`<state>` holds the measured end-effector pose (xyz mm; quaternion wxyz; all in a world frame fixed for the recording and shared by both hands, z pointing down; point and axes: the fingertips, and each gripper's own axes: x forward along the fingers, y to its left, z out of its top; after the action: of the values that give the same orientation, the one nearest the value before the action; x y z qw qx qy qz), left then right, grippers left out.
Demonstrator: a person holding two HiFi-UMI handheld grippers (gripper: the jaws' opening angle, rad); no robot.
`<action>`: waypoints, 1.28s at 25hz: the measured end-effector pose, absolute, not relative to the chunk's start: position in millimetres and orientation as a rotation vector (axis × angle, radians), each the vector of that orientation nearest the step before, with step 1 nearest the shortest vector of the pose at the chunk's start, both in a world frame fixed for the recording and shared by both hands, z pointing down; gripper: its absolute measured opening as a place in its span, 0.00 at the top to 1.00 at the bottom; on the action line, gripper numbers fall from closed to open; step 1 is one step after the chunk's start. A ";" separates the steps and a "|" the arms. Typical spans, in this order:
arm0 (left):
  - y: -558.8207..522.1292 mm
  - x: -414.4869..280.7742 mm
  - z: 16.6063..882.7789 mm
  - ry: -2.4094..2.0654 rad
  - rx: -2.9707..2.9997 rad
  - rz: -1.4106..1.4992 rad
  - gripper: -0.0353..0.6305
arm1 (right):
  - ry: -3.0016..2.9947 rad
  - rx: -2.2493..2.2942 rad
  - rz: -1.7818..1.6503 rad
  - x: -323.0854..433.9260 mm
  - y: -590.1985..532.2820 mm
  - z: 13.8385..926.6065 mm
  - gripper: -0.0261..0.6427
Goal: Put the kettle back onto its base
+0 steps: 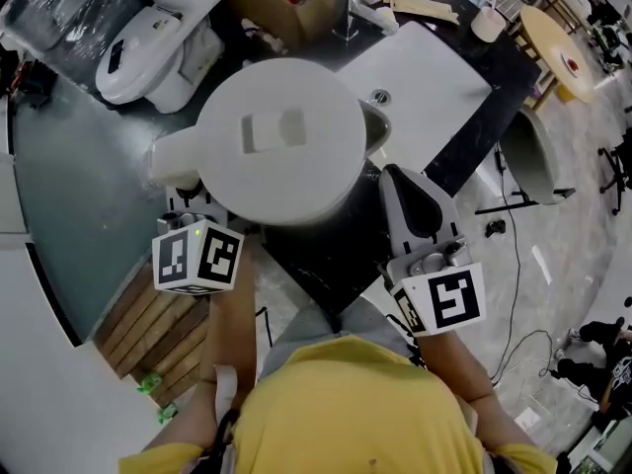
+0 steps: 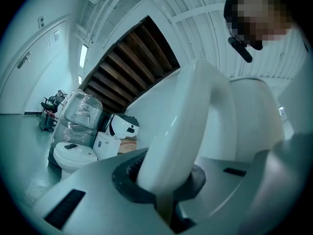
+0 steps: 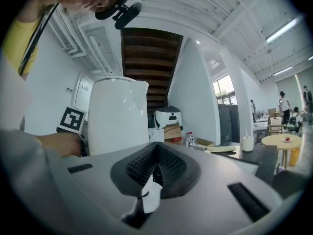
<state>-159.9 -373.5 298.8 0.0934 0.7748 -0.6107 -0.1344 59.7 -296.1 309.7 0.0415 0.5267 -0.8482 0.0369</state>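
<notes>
A big white kettle (image 1: 281,136) hangs under my head, seen from above, its lid up and its spout (image 1: 375,131) to the right. My left gripper (image 1: 188,200) is shut on the kettle's handle (image 1: 178,161). In the left gripper view the white handle (image 2: 186,126) stands between the dark pads (image 2: 129,173) of the left gripper (image 2: 166,180). My right gripper (image 1: 400,176) hovers just right of the kettle, shut on nothing. The right gripper view shows the right gripper (image 3: 156,165) with its pads together and the kettle (image 3: 117,116) upright to its left. No base shows.
A white slab with a drain hole (image 1: 380,97) lies on a dark counter (image 1: 464,126) beyond the kettle. White toilet-like units (image 1: 148,38) and a wrapped bundle (image 1: 69,8) stand at the far left, a cardboard box (image 1: 296,8) behind. Round table (image 1: 558,52) at right.
</notes>
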 end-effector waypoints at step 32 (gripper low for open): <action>-429.0 -157.7 356.1 -1.852 2.289 -0.374 0.91 | -2.621 1.500 0.165 36.7 -338.8 357.1 0.94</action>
<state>-157.7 -429.0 356.1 0.0864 0.7683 -0.6216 -0.1256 36.7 -338.8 357.1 0.0588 0.4951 -0.8651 0.0543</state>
